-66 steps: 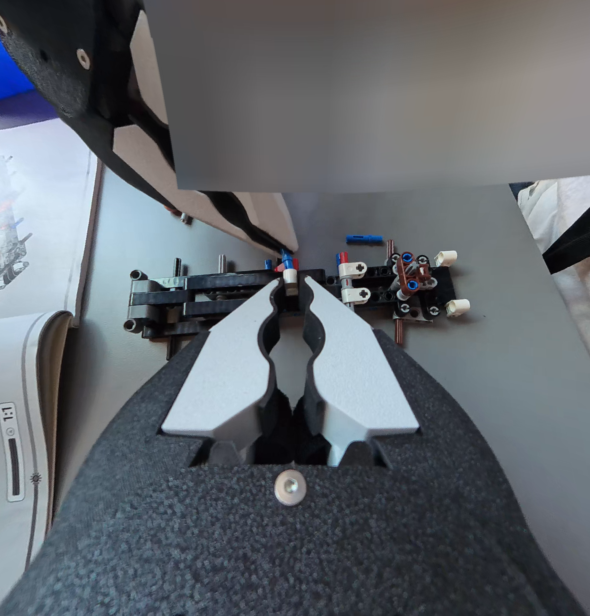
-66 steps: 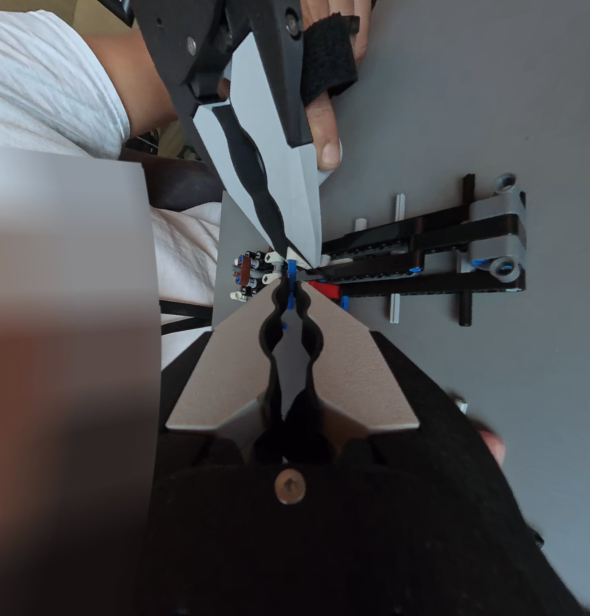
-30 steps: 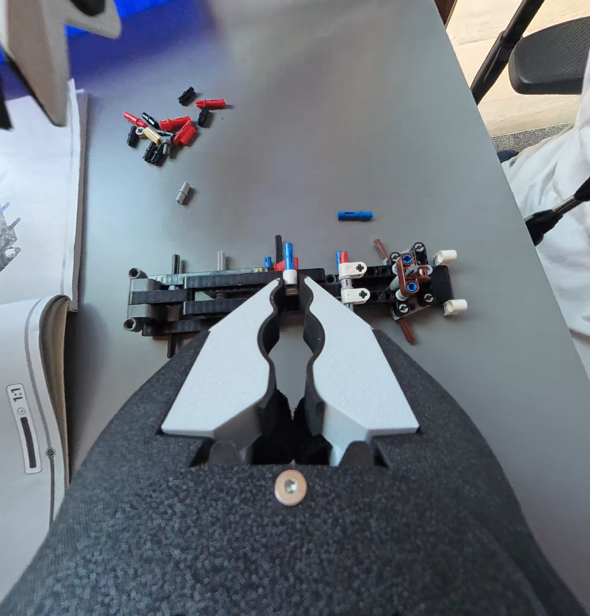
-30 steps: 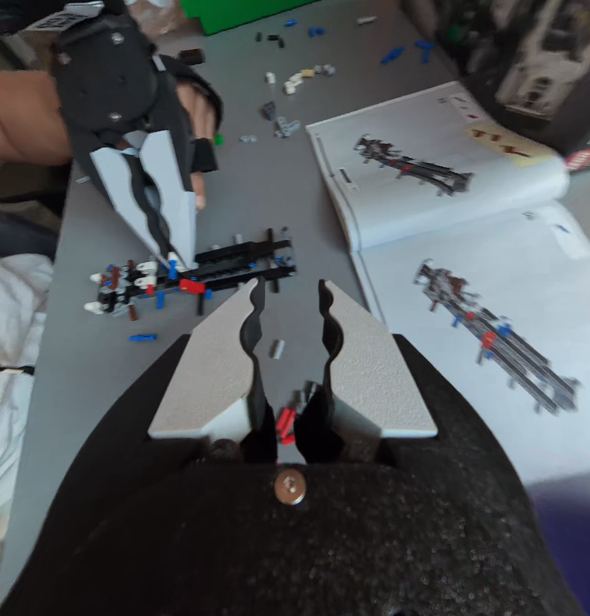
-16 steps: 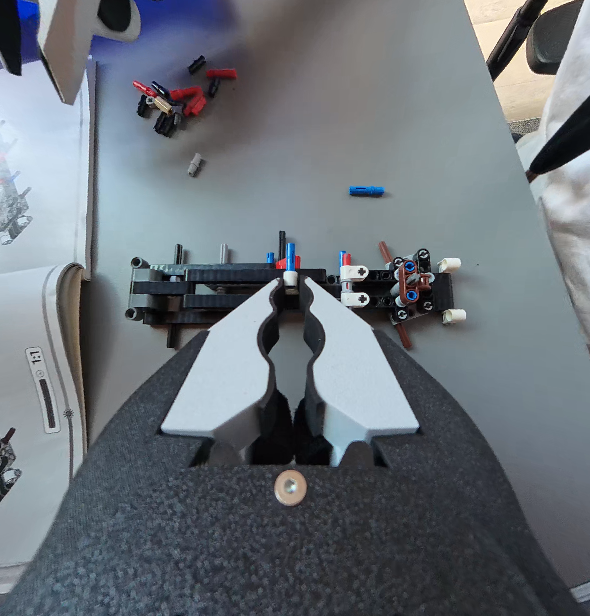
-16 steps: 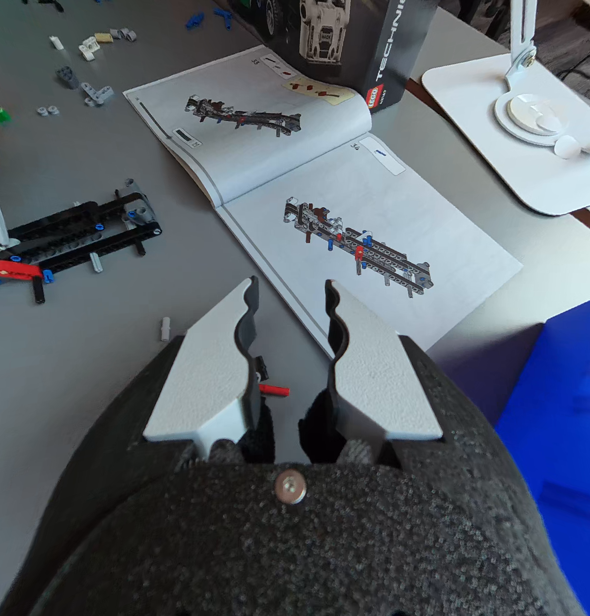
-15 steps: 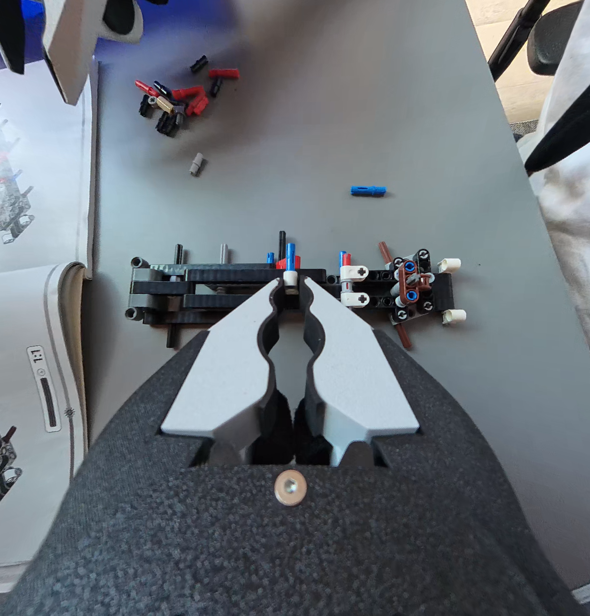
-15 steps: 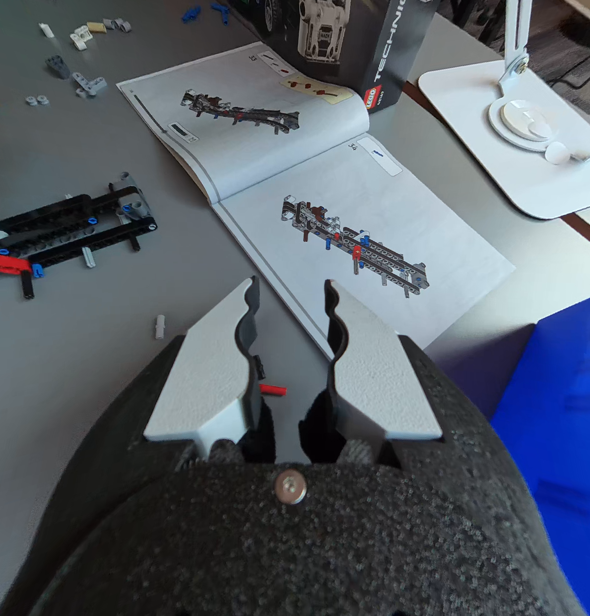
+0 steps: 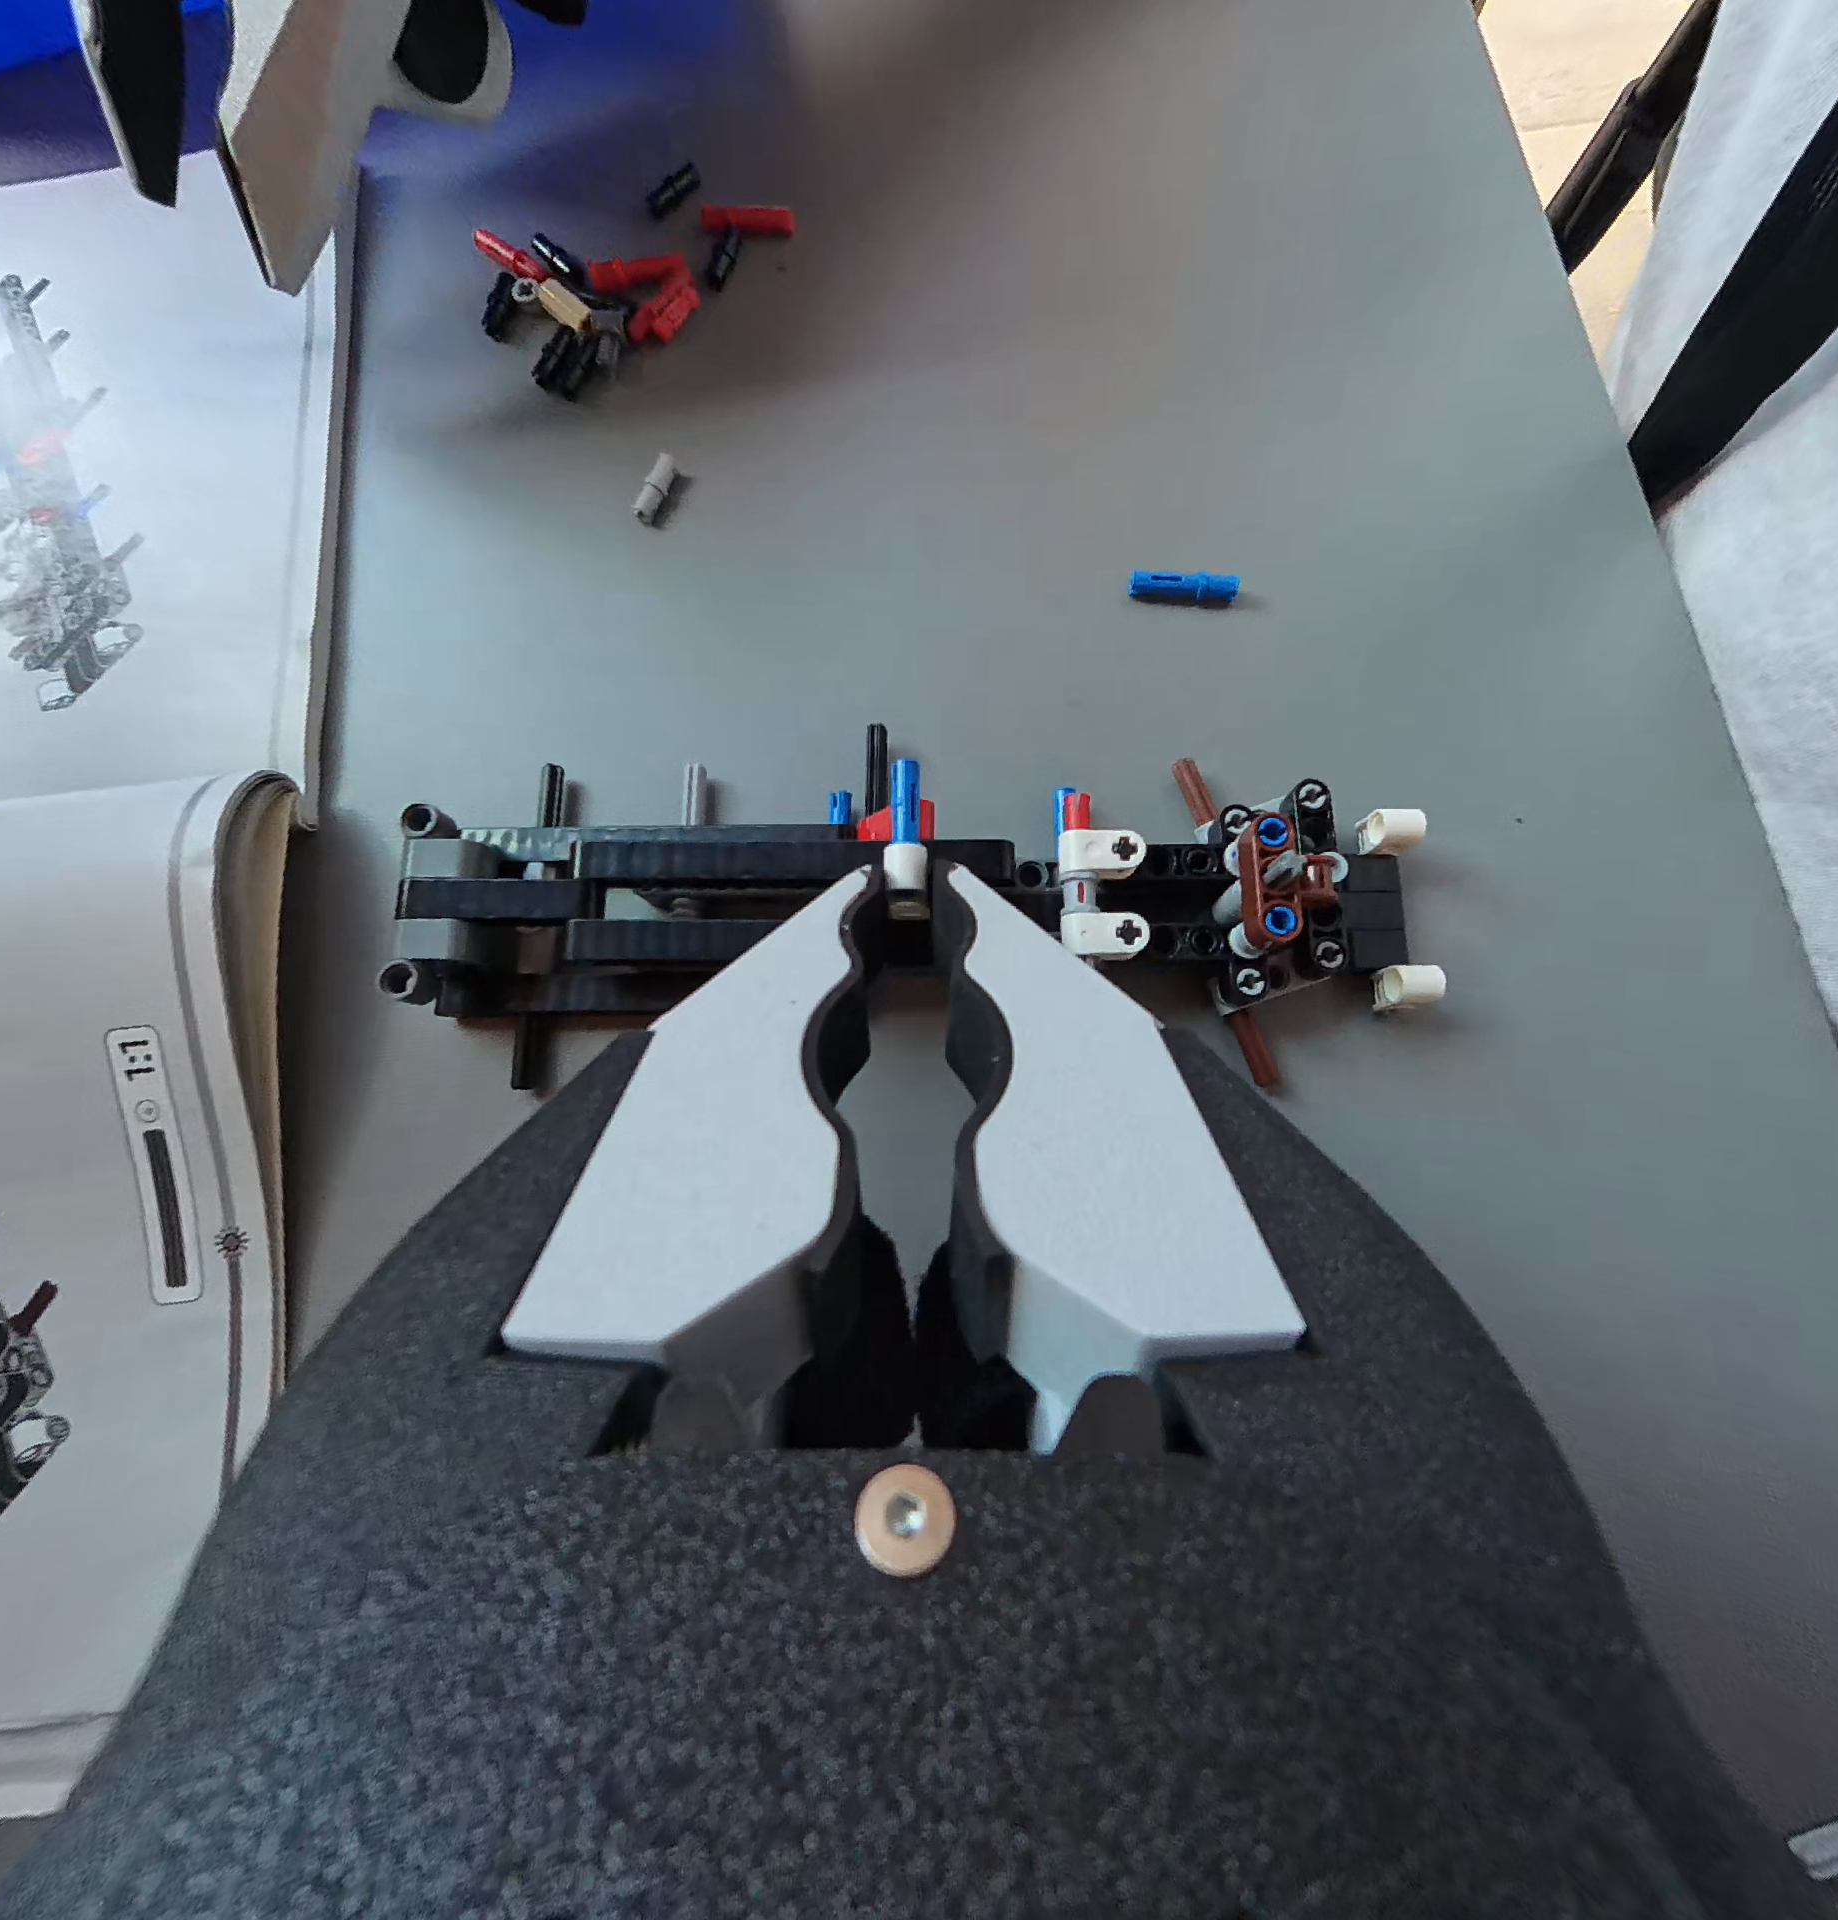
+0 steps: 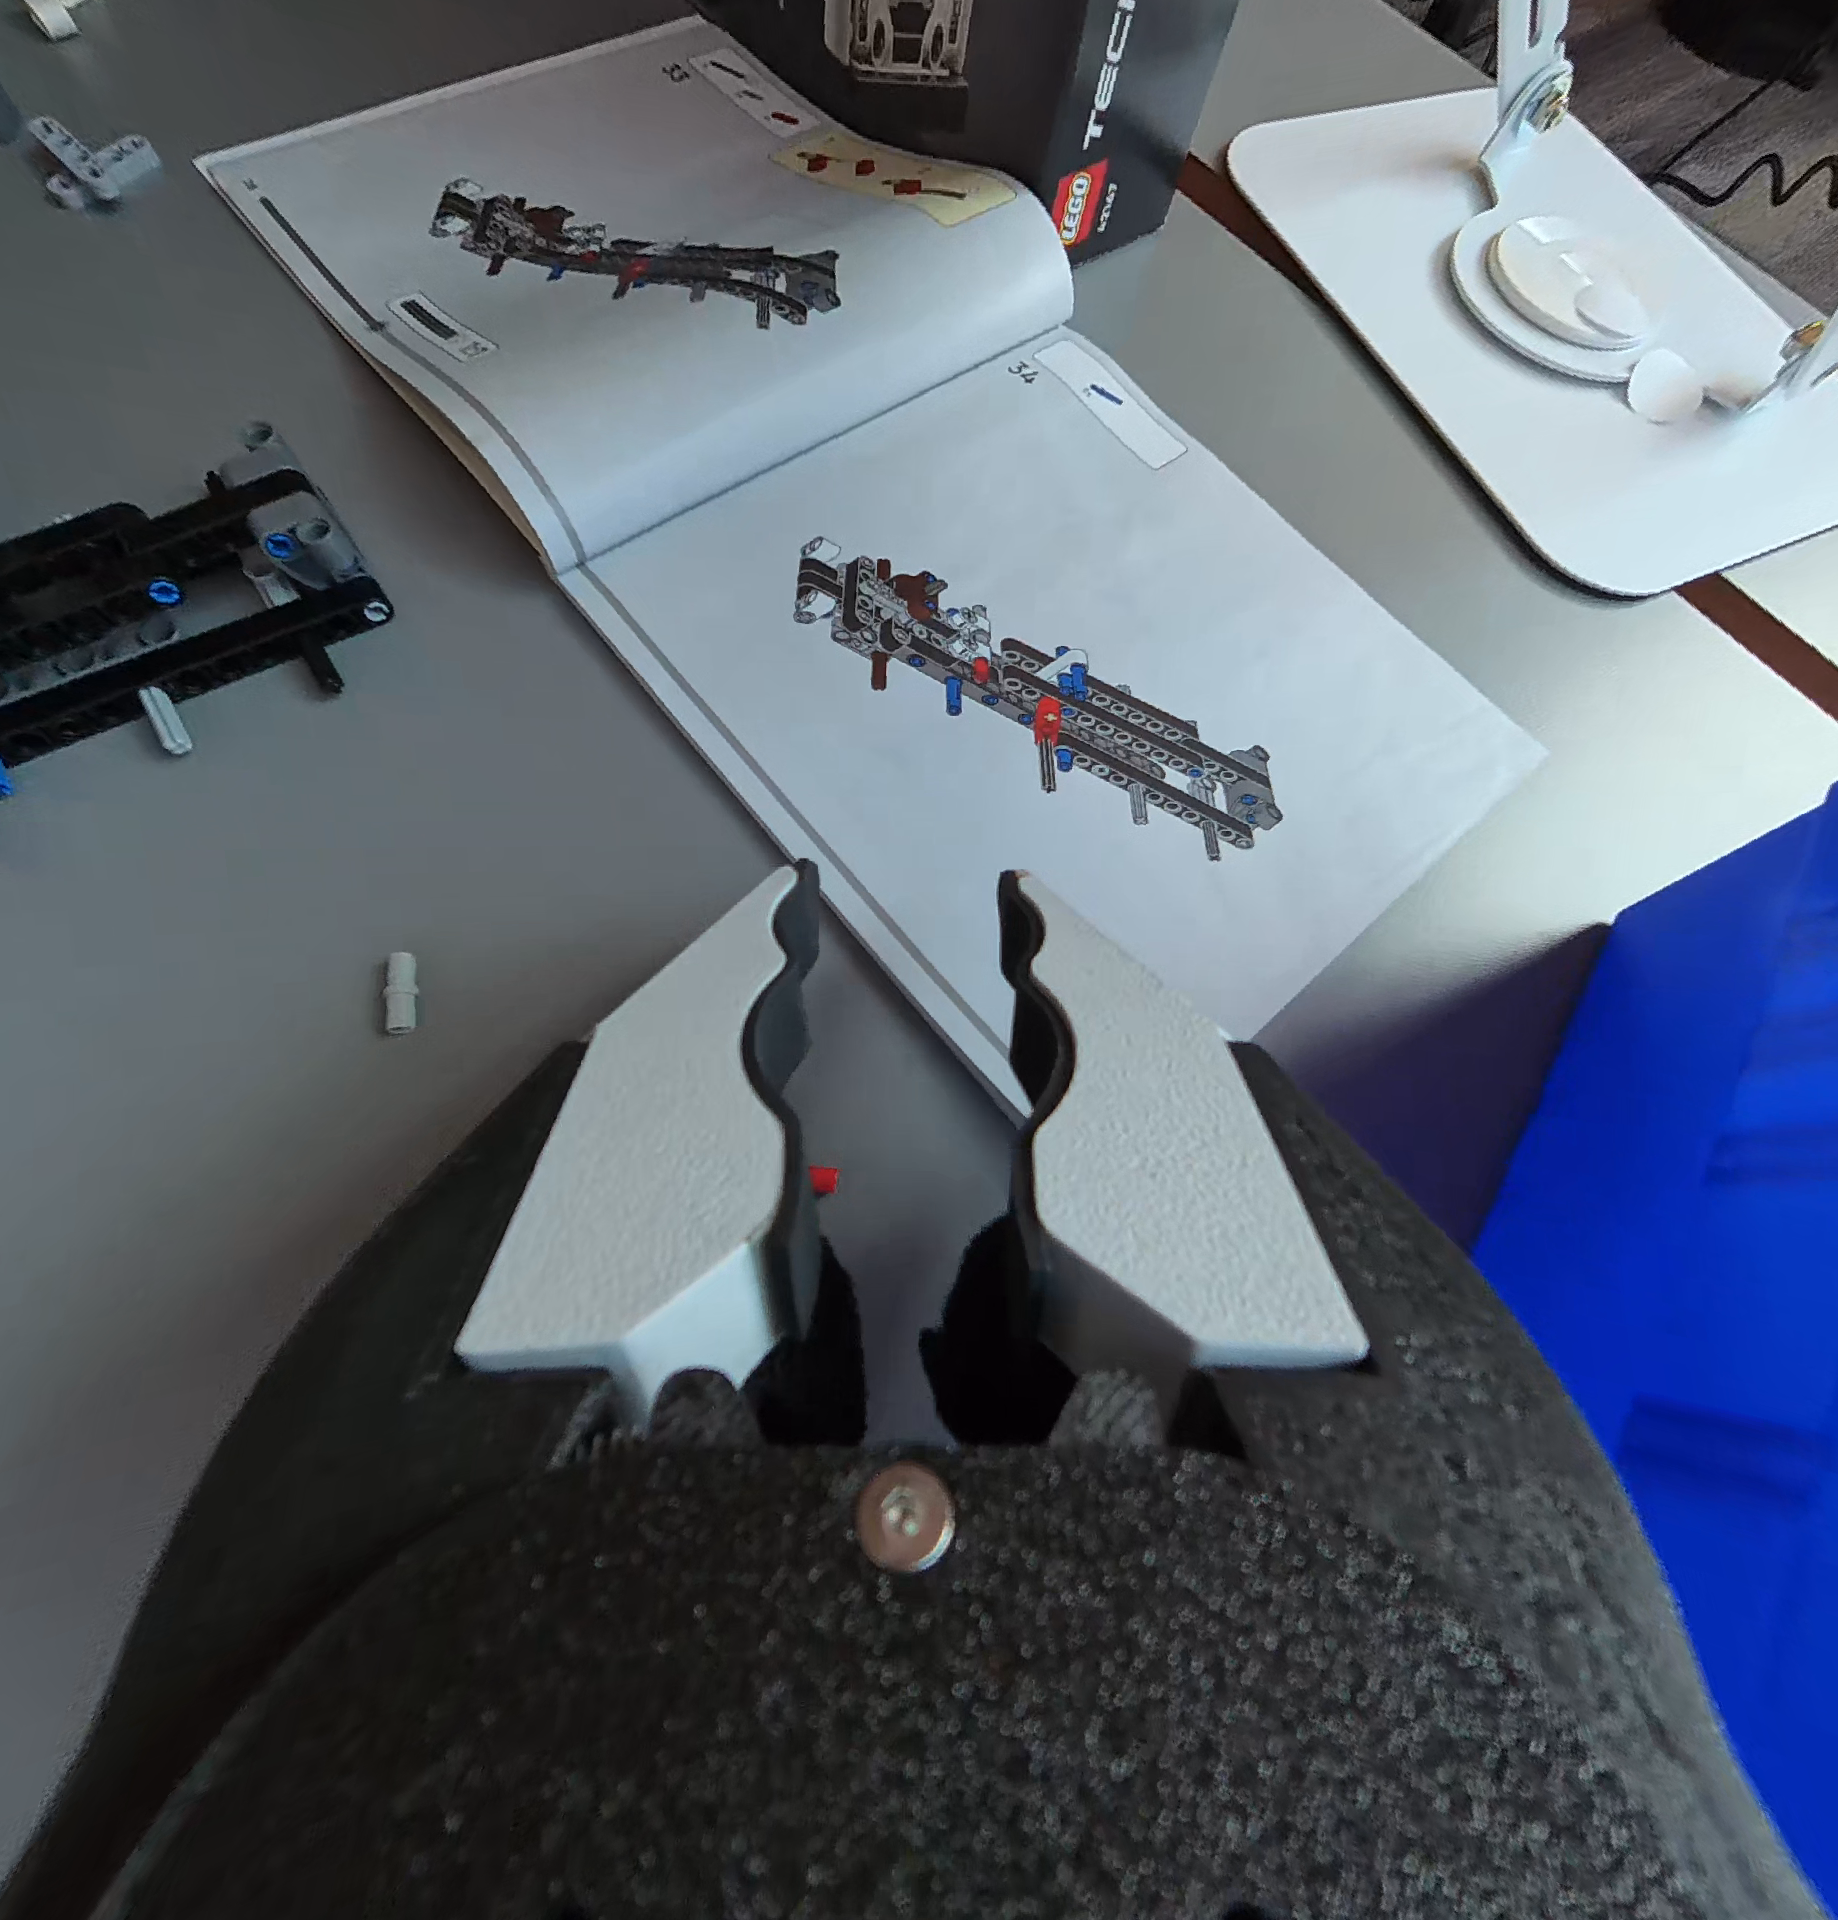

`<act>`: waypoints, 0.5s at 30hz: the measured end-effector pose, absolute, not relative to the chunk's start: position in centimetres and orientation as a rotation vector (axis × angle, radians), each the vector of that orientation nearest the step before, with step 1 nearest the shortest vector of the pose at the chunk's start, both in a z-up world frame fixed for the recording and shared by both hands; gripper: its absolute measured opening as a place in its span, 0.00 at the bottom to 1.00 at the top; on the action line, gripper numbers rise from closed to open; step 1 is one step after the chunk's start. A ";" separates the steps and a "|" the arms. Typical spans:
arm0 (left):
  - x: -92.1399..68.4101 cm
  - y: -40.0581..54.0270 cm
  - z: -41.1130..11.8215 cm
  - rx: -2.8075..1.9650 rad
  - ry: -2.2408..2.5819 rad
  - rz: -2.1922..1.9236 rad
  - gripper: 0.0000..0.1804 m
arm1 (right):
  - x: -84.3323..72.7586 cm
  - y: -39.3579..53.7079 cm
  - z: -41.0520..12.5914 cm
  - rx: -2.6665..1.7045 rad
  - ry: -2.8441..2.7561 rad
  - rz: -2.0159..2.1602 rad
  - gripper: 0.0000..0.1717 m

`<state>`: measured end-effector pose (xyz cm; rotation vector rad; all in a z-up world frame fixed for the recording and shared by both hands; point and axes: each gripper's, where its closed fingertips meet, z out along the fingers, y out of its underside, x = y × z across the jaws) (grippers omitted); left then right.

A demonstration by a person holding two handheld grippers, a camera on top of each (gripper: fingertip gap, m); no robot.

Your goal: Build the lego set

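Beside the open booklet (image 10: 998,499), my right gripper (image 10: 904,883) hangs wide open and empty; my left gripper (image 9: 907,883) pinches the black frame's (image 9: 686,894) white bush (image 9: 907,868).

Red pin (image 10: 821,1179) mostly hidden.

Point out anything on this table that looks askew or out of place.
On the black beam assembly, a brown axle runs diagonally while the other pins stand straight. One blue pin and one grey pin lie apart from the loose-parts pile. Nothing looks damaged.
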<state>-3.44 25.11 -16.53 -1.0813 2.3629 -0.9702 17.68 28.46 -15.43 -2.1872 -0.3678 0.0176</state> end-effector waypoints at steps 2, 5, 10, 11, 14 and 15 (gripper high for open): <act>-3.4 25.1 -16.5 -1.086 2.360 -0.983 0.03 | 17.3 28.4 -15.4 -2.188 -0.353 0.075 0.19; -3.4 25.1 -16.5 -1.086 2.359 -0.985 0.03 | 15.9 28.2 -15.1 -2.173 -0.360 0.228 0.20; -3.3 25.4 -16.5 -1.093 2.354 -0.965 0.03 | 8.1 24.3 -14.0 -2.024 -0.831 0.537 0.15; -3.3 25.4 -16.5 -1.095 2.353 -0.958 0.03 | 6.2 22.9 -13.8 -1.965 -0.942 0.594 0.15; -3.2 25.5 -16.5 -1.093 2.352 -0.931 0.04 | 2.9 20.3 -14.5 -1.919 -1.125 0.674 0.14; -3.2 25.4 -16.4 -1.087 2.350 -0.926 0.04 | 2.0 19.3 -14.7 -1.919 -1.181 0.728 0.15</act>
